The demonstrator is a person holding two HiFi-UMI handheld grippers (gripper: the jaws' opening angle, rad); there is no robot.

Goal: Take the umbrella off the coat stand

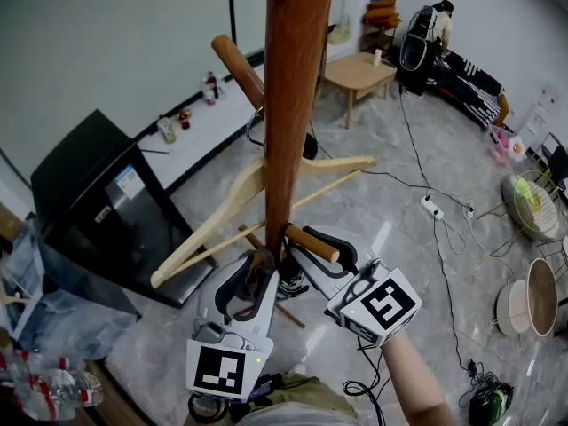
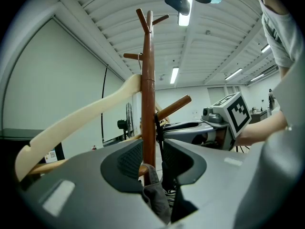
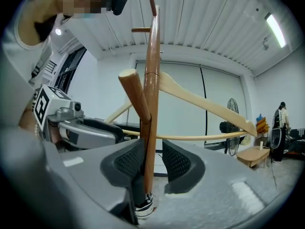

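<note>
Reddish-brown wood forms the coat stand [image 1: 288, 105], whose pole rises up the middle of the head view above a grey marbled floor [image 1: 390, 238]. A pale wooden hanger [image 1: 231, 211] hangs from the stand and slants down toward the black cabinet [image 1: 98, 202] on the left. Both tongs are held level at the lower part of the pole, one on each side of it, close together. The left gripper [image 2: 152, 154] has its jaws apart, and the pole shows through the gap. Low between them sits a fold of grey cloth, which appears to be the umbrella [image 2: 155, 194]. A thin black strap [image 2: 158, 132] runs up from it along the pole toward a short slanted peg [image 2: 174, 107]. The pads do not visibly press on the cloth. The right gripper [image 3: 151, 151] is also open. The pole stands in the gap between its ribbed pads, nearer the left pad, with daylight on the other side. In the head view the short peg lies across the top of this gripper. Farther back stand a small wooden table [image 1: 359, 71] and a white power strip [image 1: 432, 207] on its cable.
</note>
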